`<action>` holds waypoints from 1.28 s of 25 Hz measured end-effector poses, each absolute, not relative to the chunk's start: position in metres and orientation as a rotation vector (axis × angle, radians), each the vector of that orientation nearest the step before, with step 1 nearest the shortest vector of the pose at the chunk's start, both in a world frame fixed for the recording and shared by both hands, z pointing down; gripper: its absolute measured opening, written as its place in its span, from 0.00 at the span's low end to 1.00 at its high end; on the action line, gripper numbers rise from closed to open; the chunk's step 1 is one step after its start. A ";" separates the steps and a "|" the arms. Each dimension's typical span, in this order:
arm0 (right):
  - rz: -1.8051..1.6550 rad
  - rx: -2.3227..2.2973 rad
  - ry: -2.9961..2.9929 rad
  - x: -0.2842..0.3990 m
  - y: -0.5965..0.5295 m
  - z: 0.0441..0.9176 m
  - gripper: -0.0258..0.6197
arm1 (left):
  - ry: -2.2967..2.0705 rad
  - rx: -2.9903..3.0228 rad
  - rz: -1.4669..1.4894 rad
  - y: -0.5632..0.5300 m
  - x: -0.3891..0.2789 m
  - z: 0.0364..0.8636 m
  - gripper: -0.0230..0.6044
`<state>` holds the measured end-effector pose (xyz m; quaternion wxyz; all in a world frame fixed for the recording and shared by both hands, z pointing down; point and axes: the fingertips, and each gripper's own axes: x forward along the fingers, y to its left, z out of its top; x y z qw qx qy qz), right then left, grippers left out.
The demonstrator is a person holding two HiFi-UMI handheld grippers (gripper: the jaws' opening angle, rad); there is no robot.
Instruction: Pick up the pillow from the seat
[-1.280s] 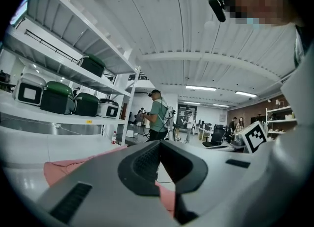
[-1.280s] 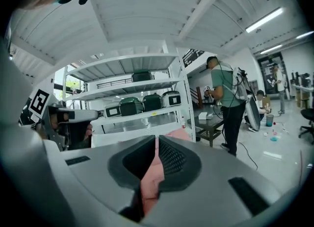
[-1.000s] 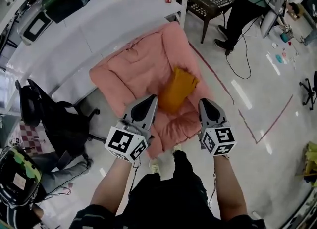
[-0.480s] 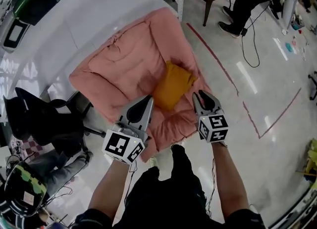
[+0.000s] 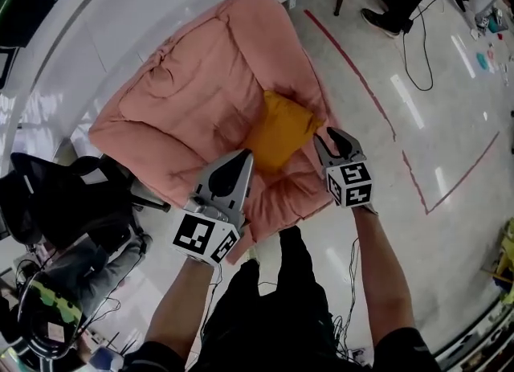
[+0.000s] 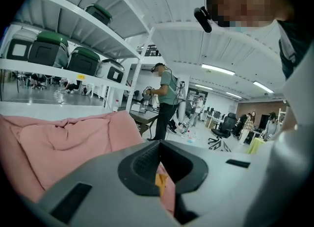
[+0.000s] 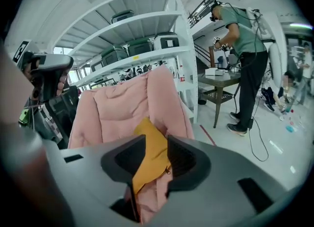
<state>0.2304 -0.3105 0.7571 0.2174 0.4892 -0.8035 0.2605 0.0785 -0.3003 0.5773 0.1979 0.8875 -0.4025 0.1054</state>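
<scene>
An orange pillow lies on the lower right part of a pink padded seat. My right gripper sits at the pillow's right edge. Its jaws are opening, and the pillow shows in the gap between them with the pads not pressing on it. In the right gripper view that gripper points up the seat. My left gripper is over the seat's front edge, just left of the pillow, its tips meeting in a point. The left gripper is shut on nothing; pink padding fills that view's left.
A black office chair stands left of the seat. White shelving with storage boxes runs behind it. Red tape marks the floor on the right. A person stands by a dark table, cables trailing nearby.
Both grippers have moved forward over the seat toward the pillow. The right gripper's jaws have spread apart from a closed point; the left stays closed.
</scene>
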 end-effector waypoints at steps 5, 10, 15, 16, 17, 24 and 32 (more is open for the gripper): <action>0.753 1.296 -2.201 0.234 -0.328 0.793 0.27 | -1.092 2.469 0.325 -0.314 0.096 0.606 0.04; 0.801 1.246 -2.182 0.232 -0.334 0.821 0.29 | -1.058 2.461 0.340 -0.322 0.110 0.618 0.04; 0.841 1.184 -2.139 0.234 -0.336 0.849 0.32 | -1.050 2.429 0.355 -0.314 0.108 0.628 0.04; 0.849 1.169 -2.131 0.233 -0.337 0.854 0.32 | -1.052 2.423 0.361 -0.313 0.106 0.630 0.04; 0.855 1.154 -2.125 0.233 -0.337 0.858 0.32 | -1.053 2.419 0.369 -0.312 0.104 0.631 0.04; 0.864 1.023 -2.109 0.218 -0.336 0.865 0.15 | -1.077 2.405 0.372 -0.306 0.091 0.632 0.04; 0.958 1.005 -2.148 0.195 -0.325 0.847 0.09 | -1.104 2.413 0.358 -0.299 0.077 0.619 0.04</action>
